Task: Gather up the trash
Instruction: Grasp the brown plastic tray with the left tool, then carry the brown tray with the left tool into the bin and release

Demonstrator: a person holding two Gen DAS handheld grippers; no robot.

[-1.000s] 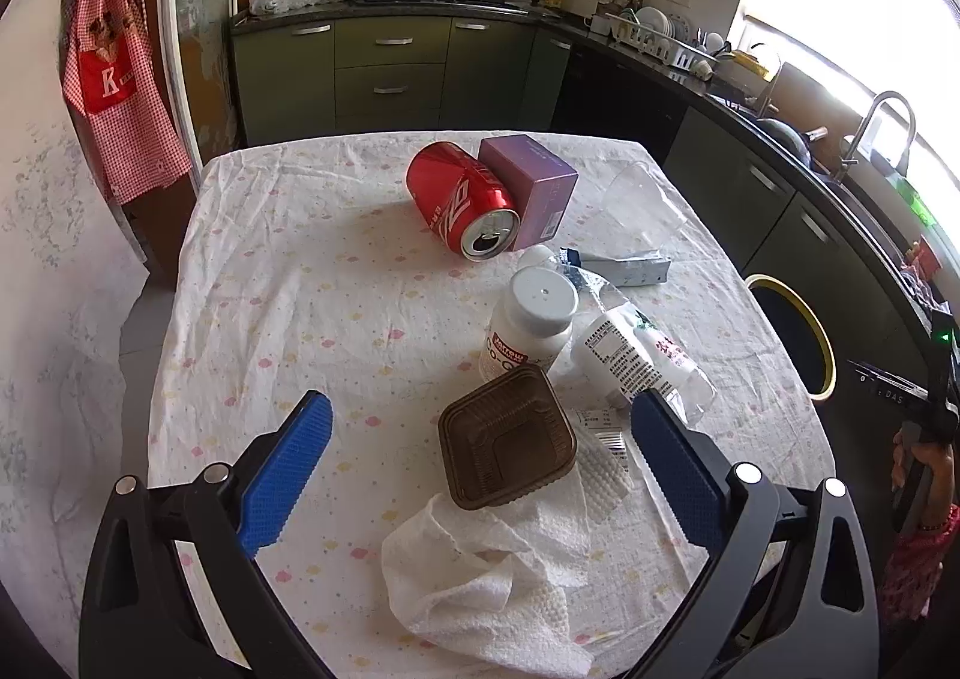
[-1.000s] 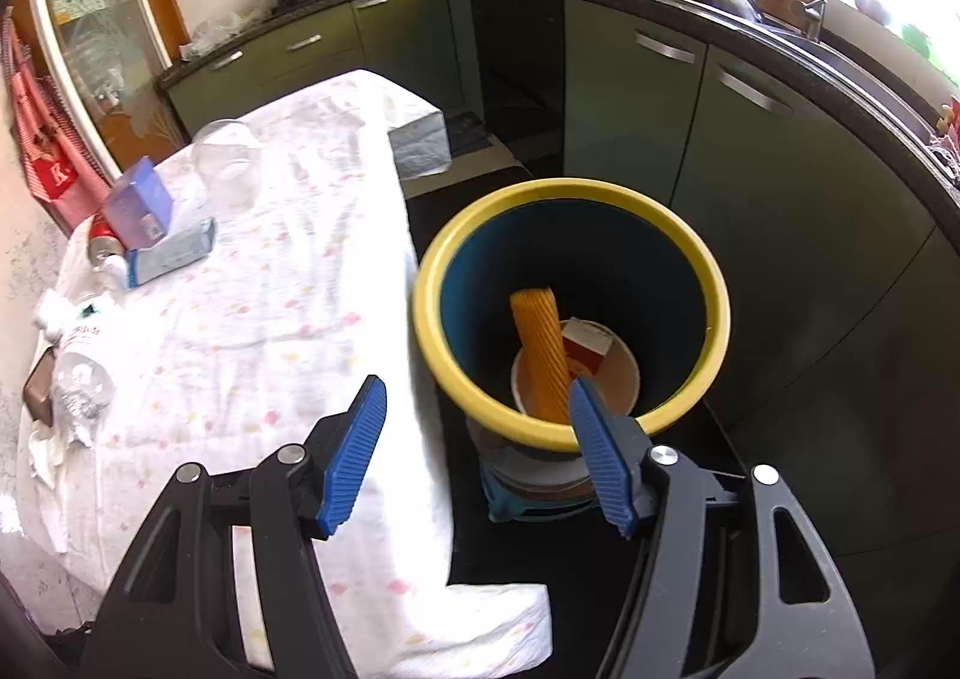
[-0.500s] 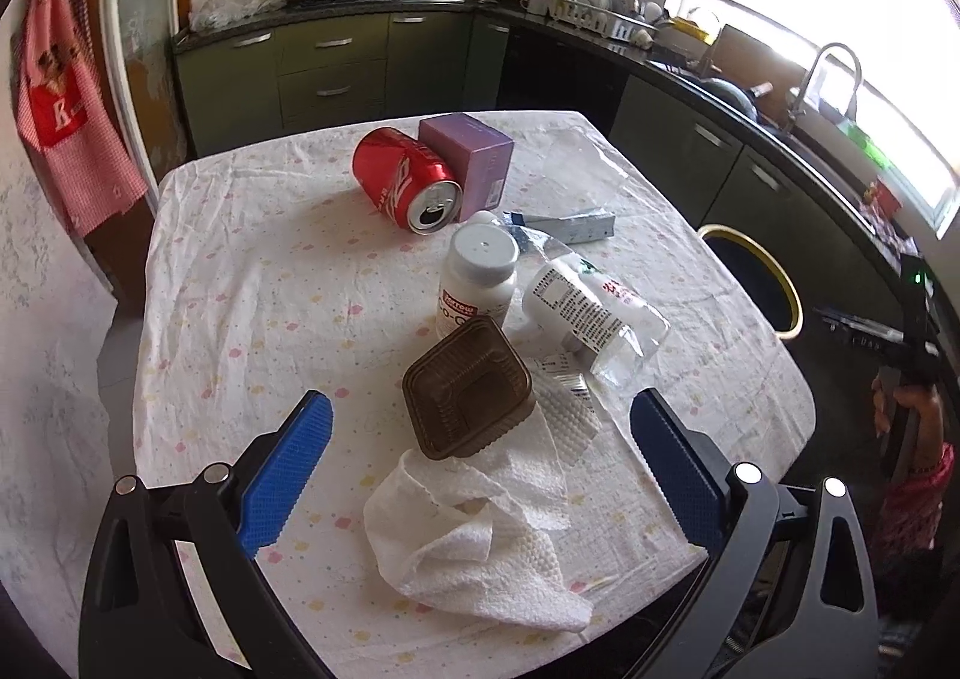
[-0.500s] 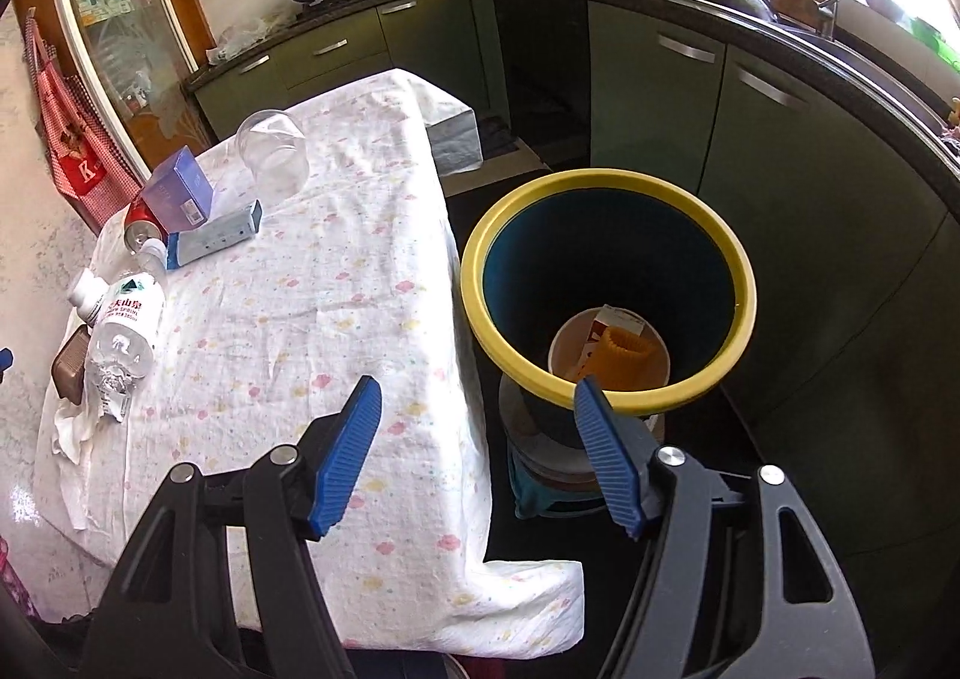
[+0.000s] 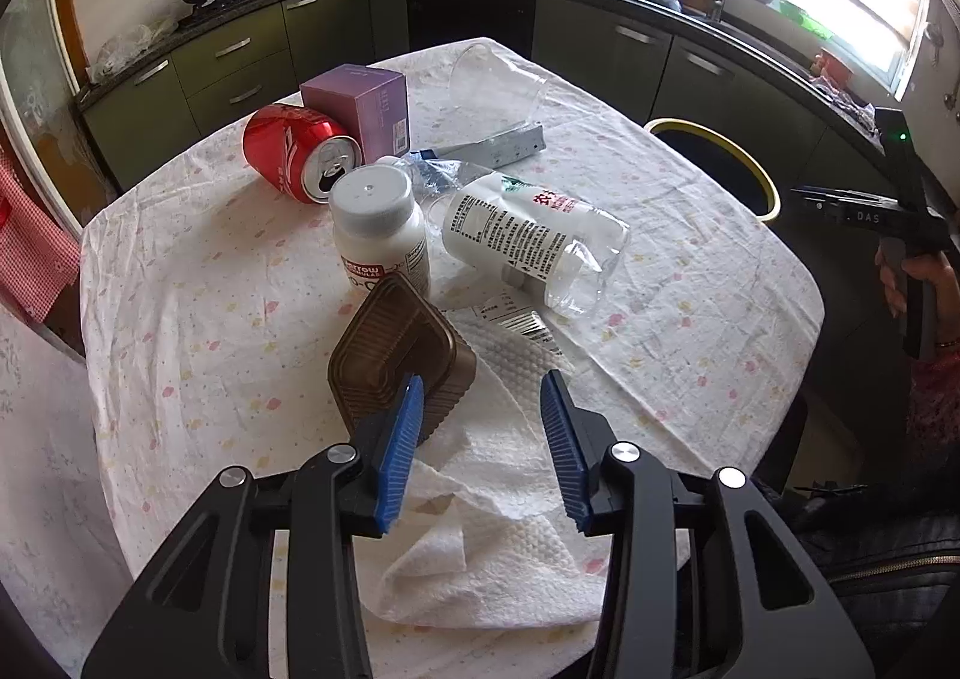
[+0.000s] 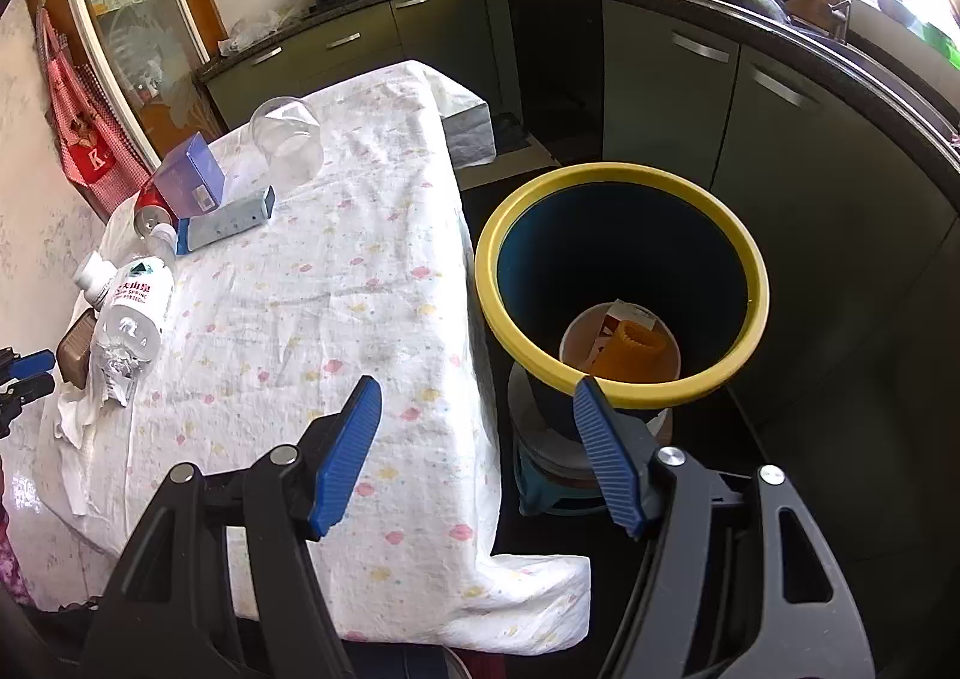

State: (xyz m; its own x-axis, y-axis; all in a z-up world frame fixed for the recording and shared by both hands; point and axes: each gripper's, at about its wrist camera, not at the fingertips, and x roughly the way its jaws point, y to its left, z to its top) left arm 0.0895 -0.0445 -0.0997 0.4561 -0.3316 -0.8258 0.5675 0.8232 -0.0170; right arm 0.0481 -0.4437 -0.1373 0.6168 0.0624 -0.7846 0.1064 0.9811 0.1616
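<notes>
Here the left gripper [image 5: 480, 427] hung low over the near end of the bench [image 5: 180, 319], its jaws open with nothing between them. One white paper towel [image 5: 498, 523] lay directly under the jaws, and one brown plastic tray [image 5: 396, 355] sat just at the left jaw, its near corner hidden behind the blue pad. Beyond stood one white pill bottle [image 5: 378, 229], with one crushed clear water bottle [image 5: 528, 241], one red can [image 5: 294, 150], one purple box [image 5: 360, 108], one flat grey-blue box [image 5: 492, 147] and one clear cup [image 5: 495, 84] farther out.

The right gripper [image 6: 474, 451] was also open and empty, held off the bench edge near one yellow-rimmed bin [image 6: 618, 283]. Only the right wrist view looked into the bin, showing one orange ribbed item [image 6: 636, 349] and a paper bowl [image 6: 576, 337] at the bottom; the left wrist view caught just an arc of its rim.
</notes>
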